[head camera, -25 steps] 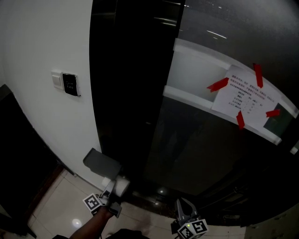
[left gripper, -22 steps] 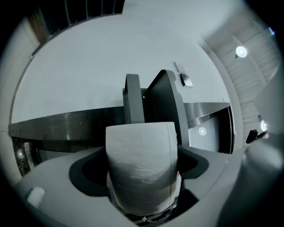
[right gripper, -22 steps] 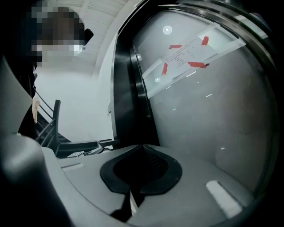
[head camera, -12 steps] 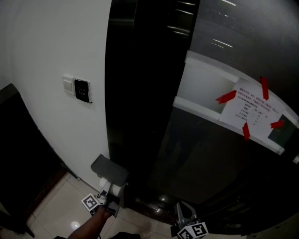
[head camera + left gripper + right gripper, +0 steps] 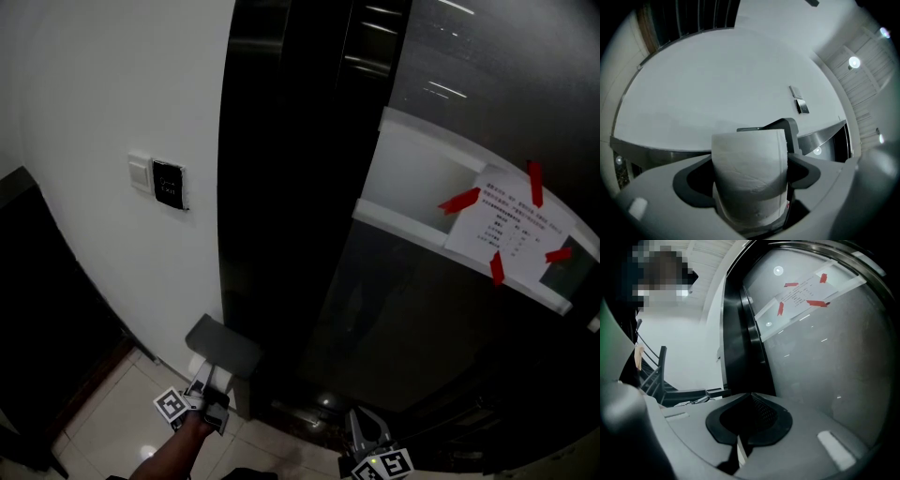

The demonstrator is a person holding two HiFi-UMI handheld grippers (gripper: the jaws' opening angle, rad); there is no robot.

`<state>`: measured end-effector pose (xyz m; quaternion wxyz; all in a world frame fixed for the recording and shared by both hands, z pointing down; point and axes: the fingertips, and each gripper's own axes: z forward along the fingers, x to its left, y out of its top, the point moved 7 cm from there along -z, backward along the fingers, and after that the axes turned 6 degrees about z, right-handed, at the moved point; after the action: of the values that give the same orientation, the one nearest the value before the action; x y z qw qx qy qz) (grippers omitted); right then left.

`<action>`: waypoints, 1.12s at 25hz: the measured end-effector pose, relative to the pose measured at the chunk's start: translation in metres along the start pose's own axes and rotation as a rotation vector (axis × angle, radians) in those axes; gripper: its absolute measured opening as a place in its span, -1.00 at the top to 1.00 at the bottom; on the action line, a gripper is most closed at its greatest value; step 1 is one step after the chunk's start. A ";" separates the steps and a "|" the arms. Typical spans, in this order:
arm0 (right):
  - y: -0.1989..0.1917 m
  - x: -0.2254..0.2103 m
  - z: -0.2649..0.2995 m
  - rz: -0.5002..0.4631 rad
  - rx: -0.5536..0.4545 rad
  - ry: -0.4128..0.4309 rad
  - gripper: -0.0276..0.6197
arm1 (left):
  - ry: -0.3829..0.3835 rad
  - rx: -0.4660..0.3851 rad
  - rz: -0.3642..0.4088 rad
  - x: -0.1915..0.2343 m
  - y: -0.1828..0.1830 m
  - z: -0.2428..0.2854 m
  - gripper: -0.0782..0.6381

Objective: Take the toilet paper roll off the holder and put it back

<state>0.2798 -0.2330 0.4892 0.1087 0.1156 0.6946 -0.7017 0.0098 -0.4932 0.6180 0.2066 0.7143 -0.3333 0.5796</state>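
Roll between left gripper jaws

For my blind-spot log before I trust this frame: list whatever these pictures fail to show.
1. Notice print: too small, head view.
2. Holder rod: hidden behind the toilet roll, left gripper view; whether the roll sits on it is unclear.
3. Right gripper: cut by the bottom edge, head view.

The right gripper has its jaws closed together, with nothing between them. At far right a paper notice is taped to a glossy grey panel. A white wall lies to the left.
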 end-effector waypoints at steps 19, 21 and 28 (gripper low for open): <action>-0.008 0.009 -0.010 -0.008 0.020 0.022 0.87 | 0.050 0.031 0.080 -0.004 0.006 -0.047 -0.49; -0.010 0.009 -0.010 -0.007 0.030 0.036 0.87 | 0.070 0.026 0.125 -0.009 0.015 -0.062 -0.49; -0.009 0.021 0.009 -0.022 0.056 0.138 0.87 | 0.169 0.127 0.709 -0.059 0.045 -0.098 -0.49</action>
<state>0.2565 -0.2422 0.4913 0.0495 0.1592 0.6819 -0.7122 -0.0964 -0.4441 0.5807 -0.0248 0.5155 -0.5052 0.6917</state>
